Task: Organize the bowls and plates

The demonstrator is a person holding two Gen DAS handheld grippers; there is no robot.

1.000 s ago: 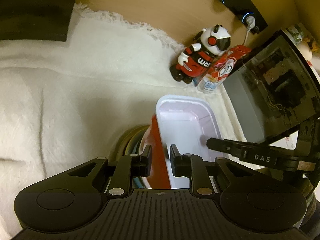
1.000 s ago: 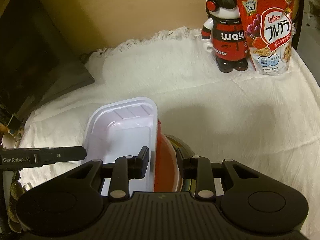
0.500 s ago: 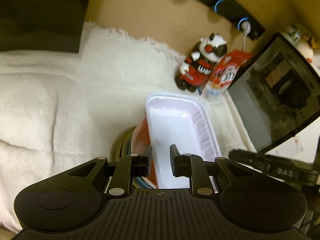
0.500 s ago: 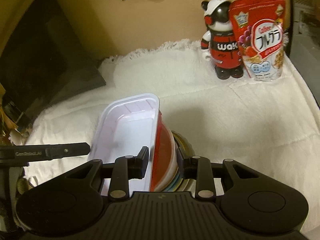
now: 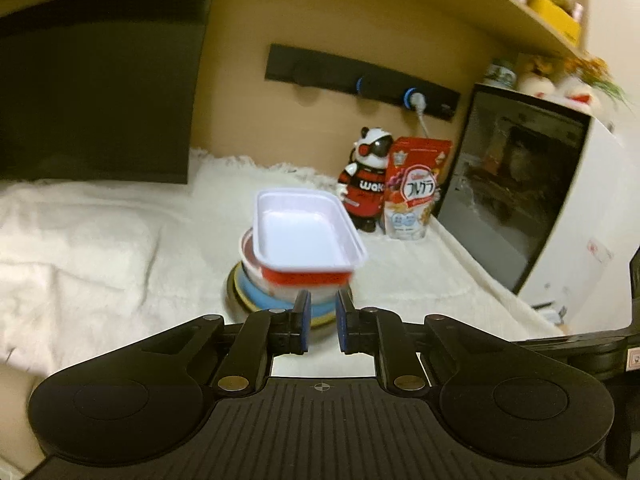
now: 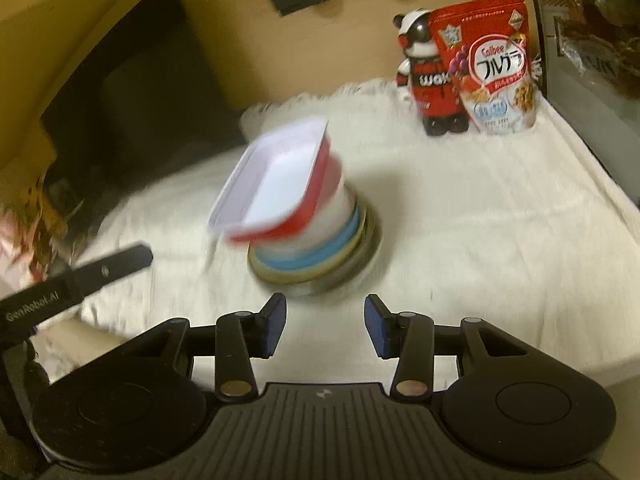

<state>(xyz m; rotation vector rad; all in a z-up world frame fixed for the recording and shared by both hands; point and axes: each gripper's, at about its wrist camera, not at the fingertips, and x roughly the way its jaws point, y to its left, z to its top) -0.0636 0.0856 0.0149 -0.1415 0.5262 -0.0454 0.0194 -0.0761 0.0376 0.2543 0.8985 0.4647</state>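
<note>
A stack of dishes stands on the white cloth: a white rectangular tray (image 5: 304, 228) (image 6: 276, 176) with a red outside on top, a white and red bowl (image 5: 276, 280) (image 6: 332, 208) under it, then a blue plate (image 5: 256, 294) (image 6: 320, 248) and a dark olive plate (image 6: 360, 248) at the bottom. My left gripper (image 5: 323, 322) is just in front of the stack, its jaws a narrow gap apart with nothing between them. My right gripper (image 6: 325, 326) is open and empty, a short way in front of the stack.
A panda figure (image 5: 366, 184) (image 6: 426, 76) and a red cereal bag (image 5: 414, 188) (image 6: 490, 64) stand at the back right. A black-fronted appliance (image 5: 516, 184) is on the right, a dark screen (image 5: 96, 88) at the back left. A shelf (image 5: 500, 4) hangs above.
Both grippers have let go of the tray and pulled back and up from the stack. The right gripper's jaws have opened wide. The stack stays on the cloth.
</note>
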